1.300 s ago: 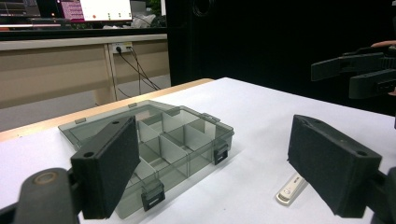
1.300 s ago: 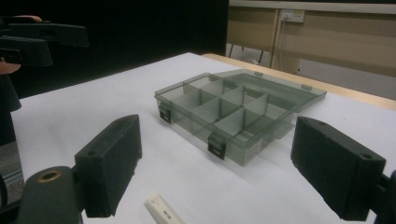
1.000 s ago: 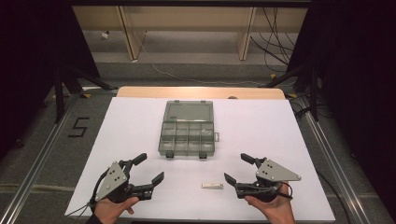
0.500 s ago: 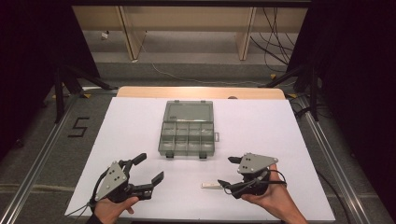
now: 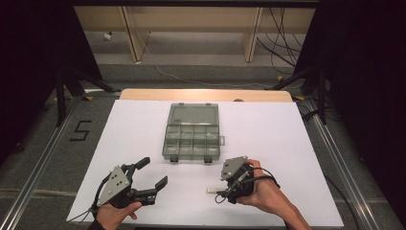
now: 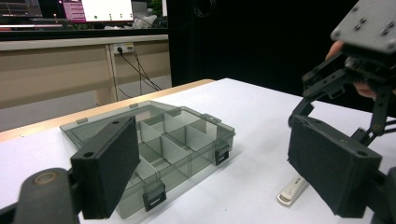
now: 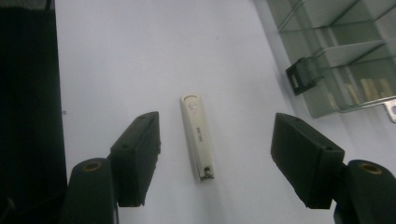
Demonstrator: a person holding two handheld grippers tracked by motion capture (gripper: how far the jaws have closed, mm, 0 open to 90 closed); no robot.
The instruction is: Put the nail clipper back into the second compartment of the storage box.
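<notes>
Lying flat on the white counter (image 5: pixel 143 124), the small white stick (image 7: pixel 198 136) is seen between the jaws of the right tongs (image 7: pixel 217 161), w/ gaps on both sides (not touched). The jaws have just been closing in. The left tongs (image 5: pixel 152 174) are held wide open, w/ nothing inside. A clear box (image 5: pixel 191 132) sits nearby.

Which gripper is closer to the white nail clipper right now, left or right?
Right. The right gripper hangs just over the nail clipper, open jaws on either side, pads not touching. The left gripper sits off to the clipper's left, apart from it.
</notes>
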